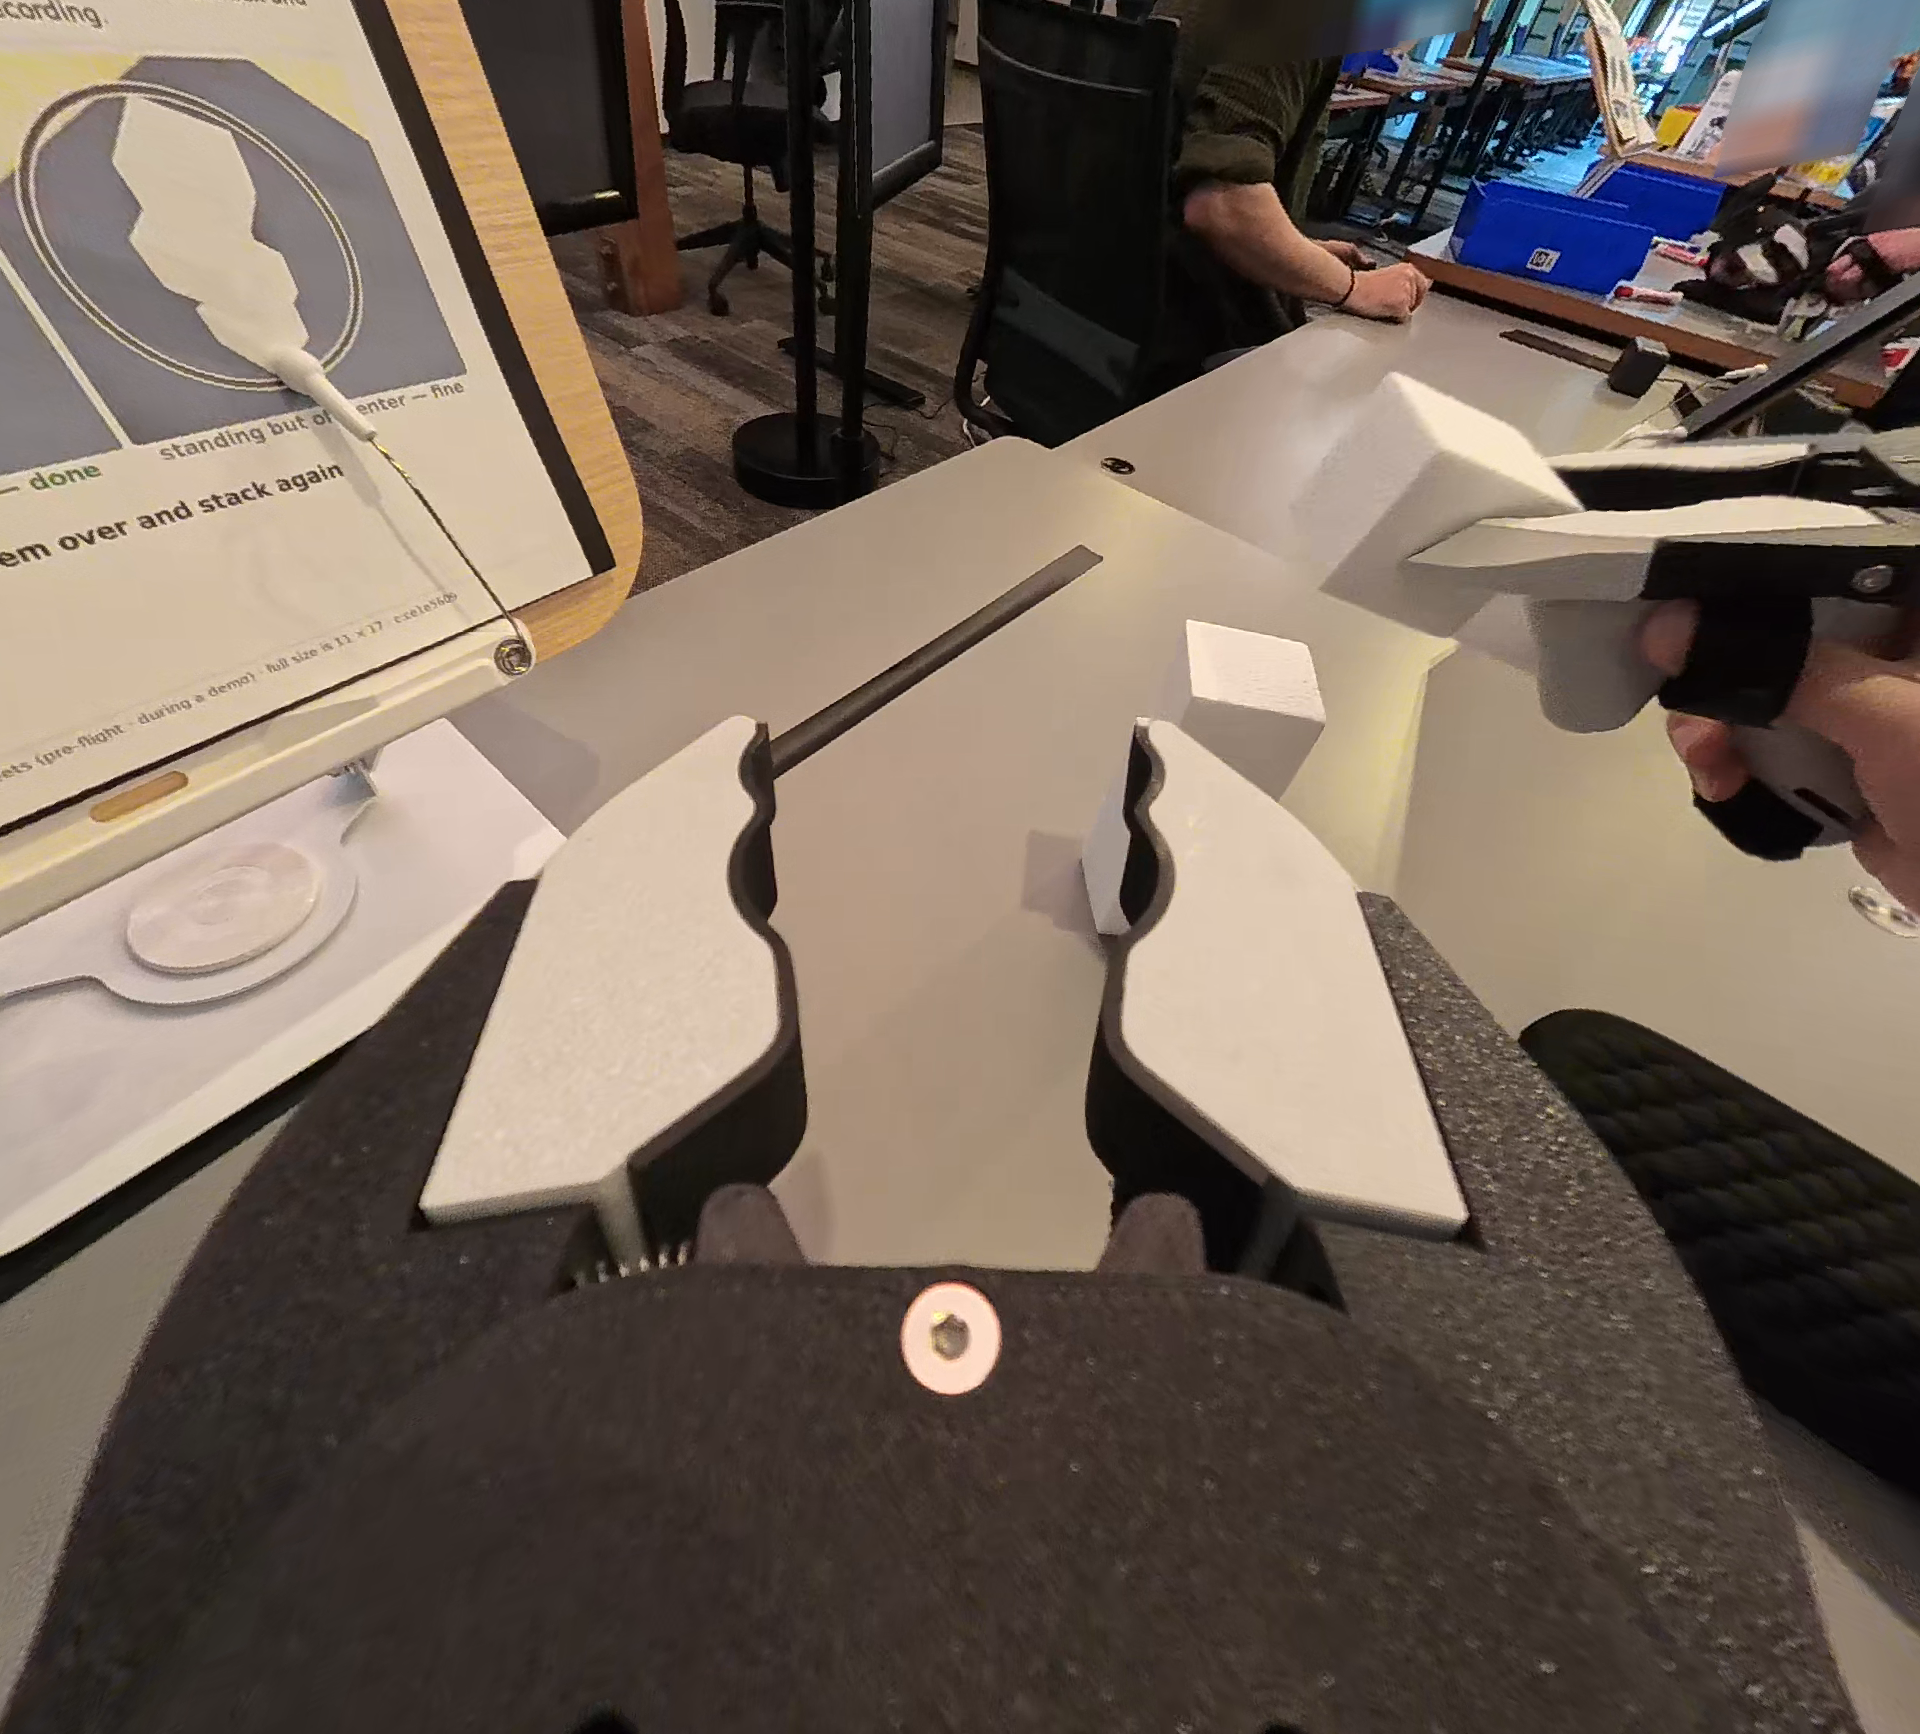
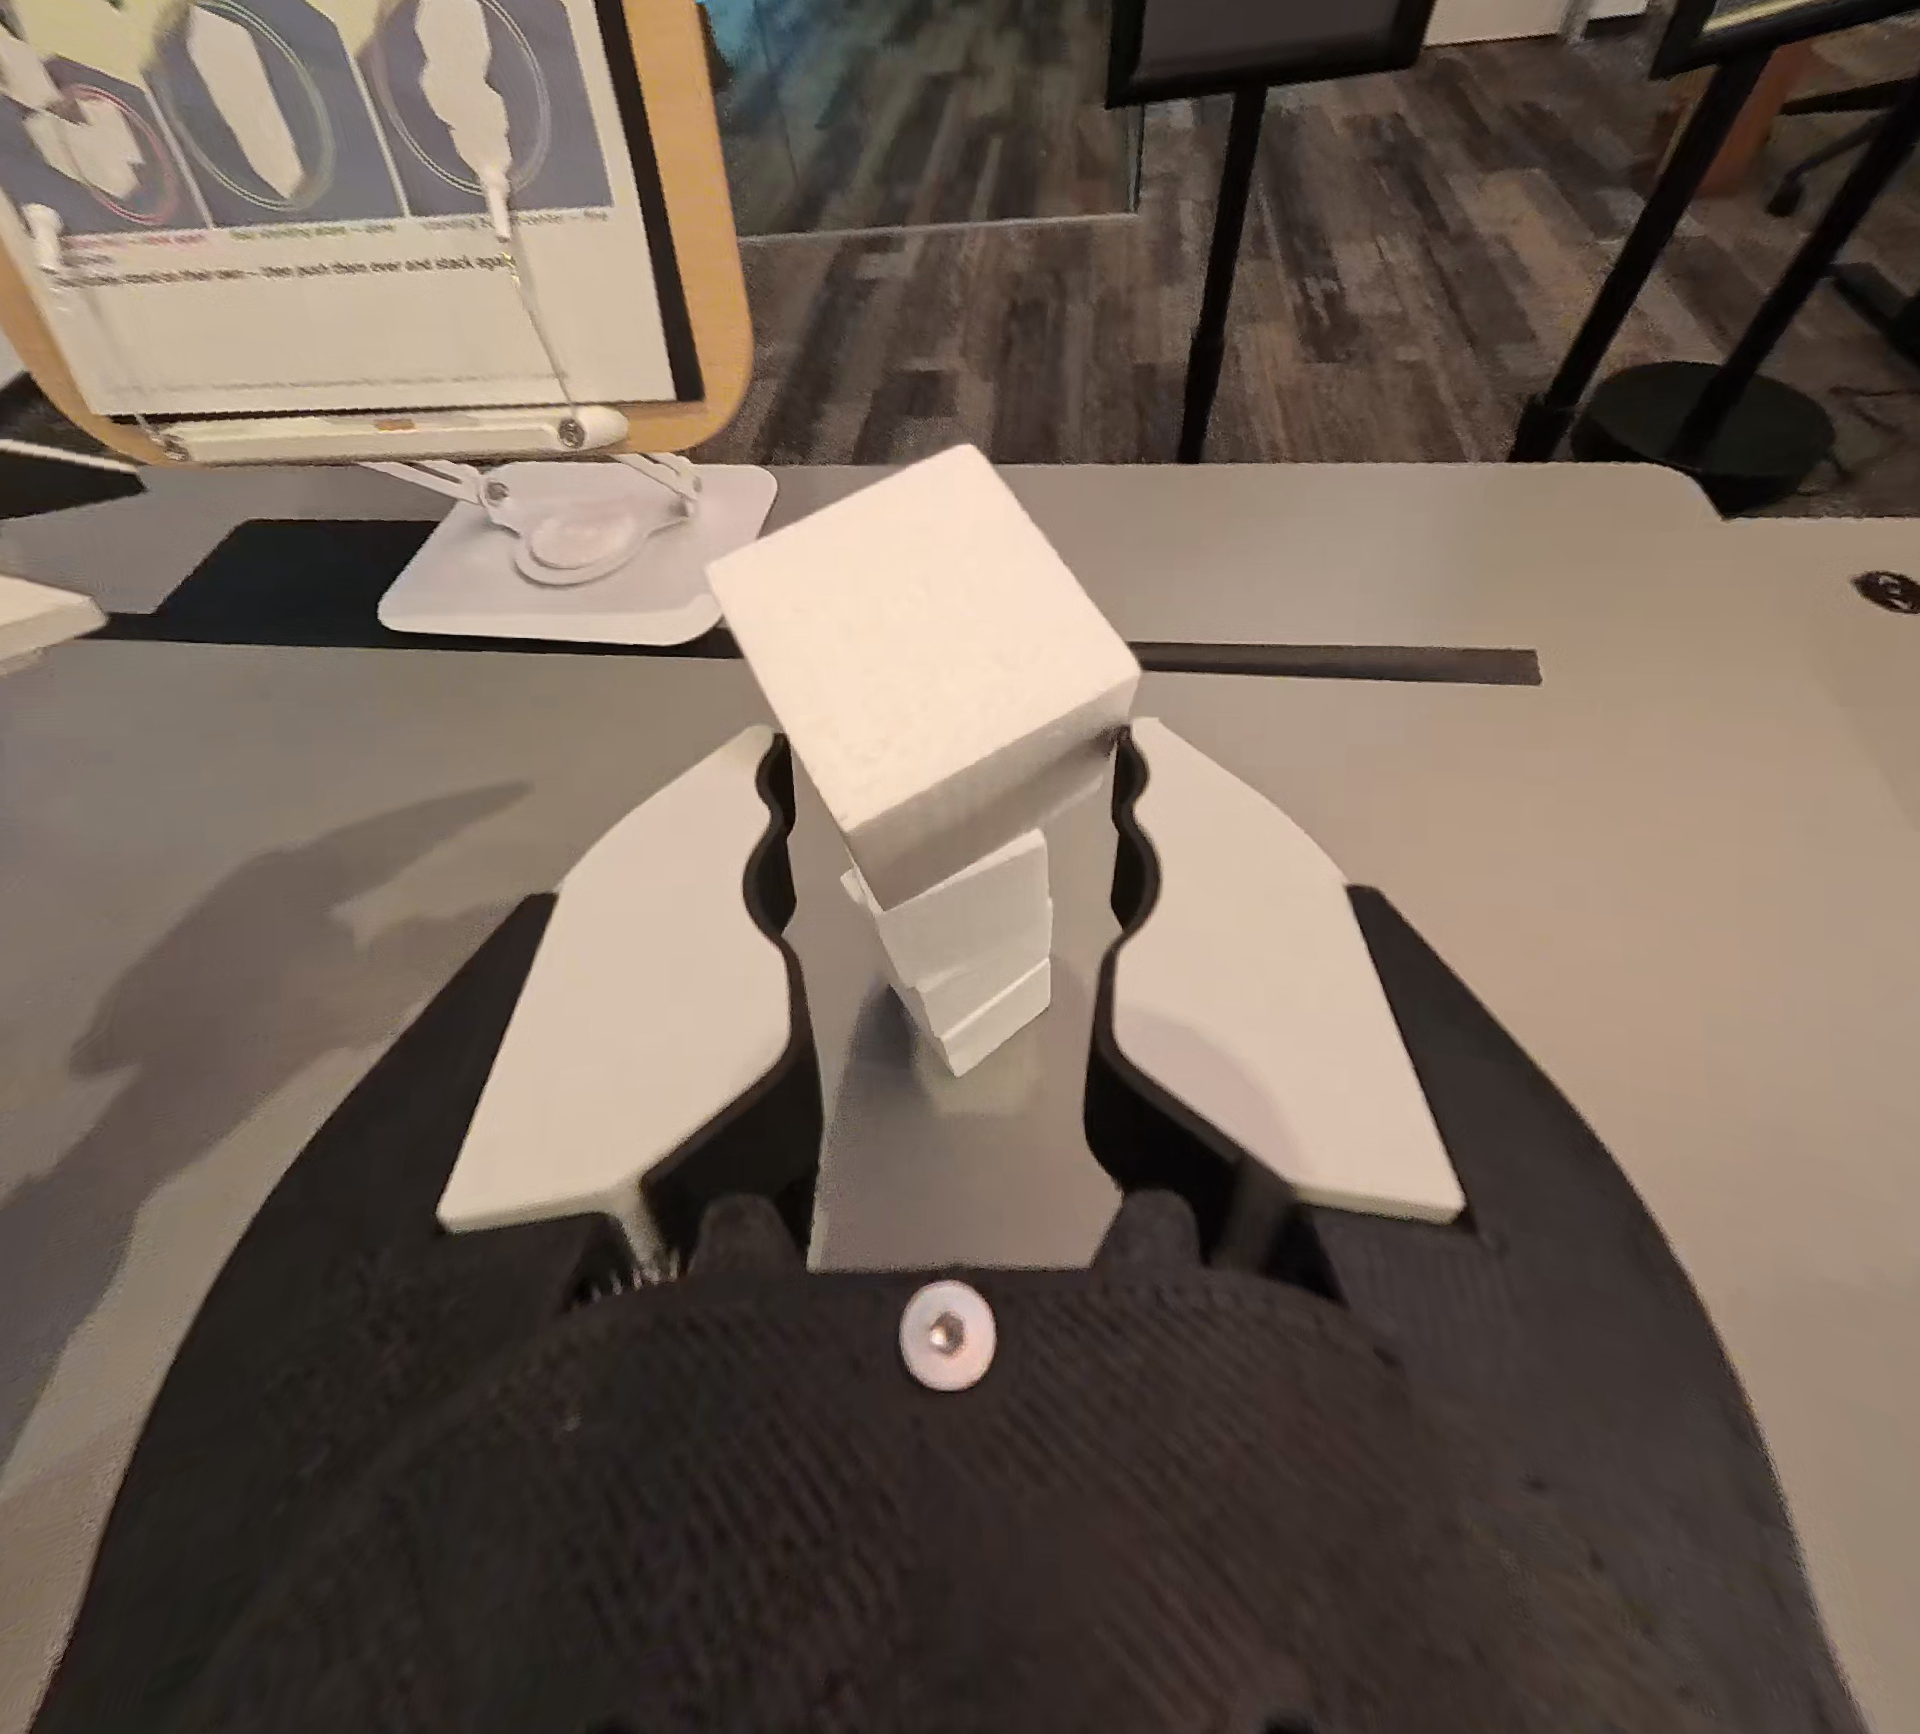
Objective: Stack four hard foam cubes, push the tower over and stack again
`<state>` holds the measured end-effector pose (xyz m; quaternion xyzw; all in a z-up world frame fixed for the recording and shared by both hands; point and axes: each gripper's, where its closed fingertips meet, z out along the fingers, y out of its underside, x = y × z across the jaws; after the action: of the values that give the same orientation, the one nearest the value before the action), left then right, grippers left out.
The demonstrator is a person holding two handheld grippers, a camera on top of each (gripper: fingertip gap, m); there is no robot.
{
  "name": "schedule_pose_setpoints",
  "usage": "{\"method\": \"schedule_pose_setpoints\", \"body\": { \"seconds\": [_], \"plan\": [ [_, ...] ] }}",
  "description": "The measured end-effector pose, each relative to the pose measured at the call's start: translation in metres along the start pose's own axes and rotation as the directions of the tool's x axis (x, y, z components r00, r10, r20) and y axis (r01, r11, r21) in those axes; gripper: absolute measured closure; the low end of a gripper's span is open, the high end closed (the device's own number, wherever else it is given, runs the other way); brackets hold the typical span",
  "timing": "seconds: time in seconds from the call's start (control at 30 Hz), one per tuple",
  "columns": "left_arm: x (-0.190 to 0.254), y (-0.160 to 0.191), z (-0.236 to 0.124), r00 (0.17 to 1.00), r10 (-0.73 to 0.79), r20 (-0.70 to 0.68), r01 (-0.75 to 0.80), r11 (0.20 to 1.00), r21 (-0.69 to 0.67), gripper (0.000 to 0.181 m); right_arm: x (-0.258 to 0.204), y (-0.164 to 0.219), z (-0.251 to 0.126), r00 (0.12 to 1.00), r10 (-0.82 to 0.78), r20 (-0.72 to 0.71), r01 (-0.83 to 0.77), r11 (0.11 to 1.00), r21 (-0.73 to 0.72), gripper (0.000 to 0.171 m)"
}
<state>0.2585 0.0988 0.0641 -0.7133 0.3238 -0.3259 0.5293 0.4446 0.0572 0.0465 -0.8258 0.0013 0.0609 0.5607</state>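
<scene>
Right hand-held gripper [image 2: 951,780] clamps a white foam cube [image 2: 920,645], held tilted above the uneven stack [image 2: 966,957] on the bench [image 2: 312,749]. Left hand-held gripper [image 1: 951,785] is wide open, empty. Risk: skewed placement topples the stack.

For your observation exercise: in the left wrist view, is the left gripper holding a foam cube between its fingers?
No: the left gripper is open with only bare table between its fingers.
</scene>
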Motion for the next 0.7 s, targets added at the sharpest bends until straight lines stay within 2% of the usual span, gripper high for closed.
{"method": "schedule_pose_setpoints", "body": {
  "seconds": [0.1, 0.3, 0.7],
  "plan": [
    [0.0, 0.0, -0.001, 1.0, -0.005, -0.002, 0.005, 1.0, 0.002, 0.117, -0.007, 0.004, 0.011, 0.999, 0.031, 0.007, -0.031, 0.999, -0.023, 0.111],
    [-0.005, 0.0, 0.0, 1.0, -0.024, -0.006, 0.024, 1.0, 0.002, 0.117, -0.007, 0.018, 0.026, 0.999, -0.025, -0.043, 0.021, 0.995, -0.103, 0.111],
    [-0.005, -0.001, -0.001, 0.999, -0.032, -0.017, 0.033, 0.999, 0.011, 0.118, -0.005, 0.032, 0.035, 0.996, -0.054, -0.069, 0.042, 0.984, -0.174, 0.111]
  ]
}}
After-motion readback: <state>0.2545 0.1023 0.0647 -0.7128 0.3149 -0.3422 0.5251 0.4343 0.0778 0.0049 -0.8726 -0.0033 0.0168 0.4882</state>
